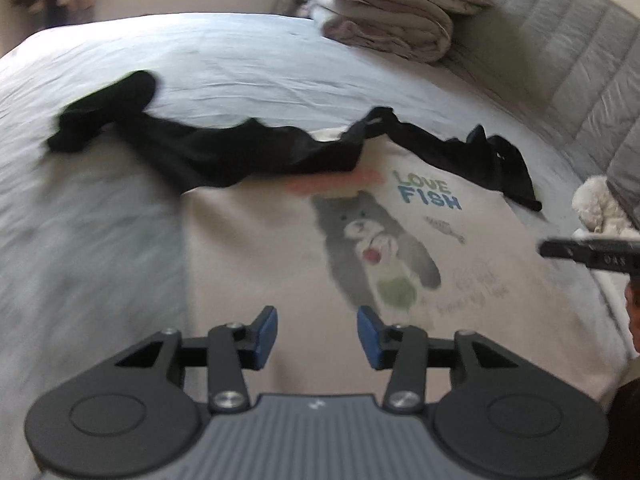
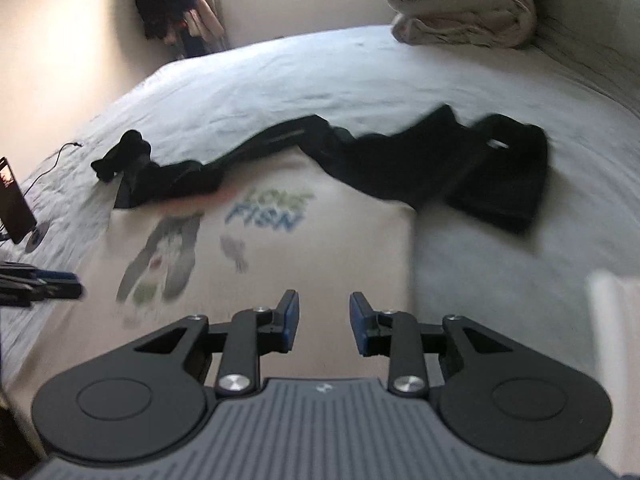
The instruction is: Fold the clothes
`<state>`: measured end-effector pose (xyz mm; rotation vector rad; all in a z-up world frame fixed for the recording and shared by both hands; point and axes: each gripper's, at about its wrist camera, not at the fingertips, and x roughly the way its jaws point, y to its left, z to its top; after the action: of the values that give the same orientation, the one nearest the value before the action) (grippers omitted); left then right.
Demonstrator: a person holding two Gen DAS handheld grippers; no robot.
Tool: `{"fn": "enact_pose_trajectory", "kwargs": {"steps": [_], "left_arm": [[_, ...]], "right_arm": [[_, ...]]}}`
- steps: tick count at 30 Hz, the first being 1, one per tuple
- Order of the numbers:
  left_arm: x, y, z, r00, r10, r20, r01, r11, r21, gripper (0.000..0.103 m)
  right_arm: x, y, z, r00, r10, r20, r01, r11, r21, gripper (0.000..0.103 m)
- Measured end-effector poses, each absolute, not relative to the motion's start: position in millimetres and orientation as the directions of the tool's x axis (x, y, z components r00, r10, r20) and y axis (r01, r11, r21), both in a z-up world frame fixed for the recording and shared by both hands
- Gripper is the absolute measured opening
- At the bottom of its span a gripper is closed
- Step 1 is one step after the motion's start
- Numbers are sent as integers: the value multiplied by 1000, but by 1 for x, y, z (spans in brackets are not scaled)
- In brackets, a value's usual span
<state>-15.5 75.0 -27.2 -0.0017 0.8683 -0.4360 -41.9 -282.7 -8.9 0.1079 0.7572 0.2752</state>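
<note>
Presently your left gripper (image 1: pixel 317 334) and right gripper (image 2: pixel 324 322) hang partly open, gripping nothing — the cream cotton T-shirt with a bear print (image 1: pixel 400 240) lies flat beneath both, black crumpled garment (image 1: pixel 224 152) draped across its far edge.

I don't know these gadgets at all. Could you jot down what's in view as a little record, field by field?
surface: bed with pale sheet
main garment: cream T-shirt with bear print, lying flat
second garment: black clothing strung across the T-shirt's far edge
far corner: folded blanket
left gripper: open, nothing between its blue pads, over the T-shirt
right gripper: open, nothing between its pads, over the T-shirt
bedside: phone on a stand
</note>
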Motion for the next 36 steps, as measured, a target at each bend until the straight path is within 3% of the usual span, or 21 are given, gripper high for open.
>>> {"fn": "enact_pose_trajectory", "kwargs": {"steps": [11,12,13,14,19,22,27,30,32,35,36], "left_arm": [[93,34,-47,669,-341,-661,464,886,13,46],[103,36,-47,680,-335,-652,455,891,17,49],[113,39,-47,689,-334,-643,445,895,12,45],[123,43,-47,704,-322,-633,425,905,13,34],[170,60,-49,766,-232,-600,289,957,0,33],[193,65,-51,773,-201,-602,231,973,-28,34],[215,71,-38,707,-182,-683,167,982,-88,62],[221,77,-41,658,-269,-703,198,963,-184,87],[220,82,-45,659,-307,-687,199,951,-235,88],[206,91,-56,735,-327,-593,172,937,-303,86],[204,92,-60,750,-328,-574,180,937,-300,82]], "right_arm": [[88,-230,-40,743,241,-624,-229,968,101,33],[100,-227,-41,750,233,-619,-218,971,100,33],[109,-226,-42,758,225,-612,-204,973,105,32],[118,-226,-43,766,218,-604,-187,976,115,33],[160,-228,-47,806,188,-562,-104,979,178,33],[168,-240,-52,823,228,-520,-79,953,293,34],[162,-284,-49,830,344,-438,-66,841,537,35],[162,-295,-36,840,333,-429,-84,860,503,38],[162,-291,-29,838,306,-452,-112,907,406,40],[164,-281,-32,810,301,-504,-156,938,309,41],[165,-276,-33,799,304,-518,-169,941,292,42]]}}
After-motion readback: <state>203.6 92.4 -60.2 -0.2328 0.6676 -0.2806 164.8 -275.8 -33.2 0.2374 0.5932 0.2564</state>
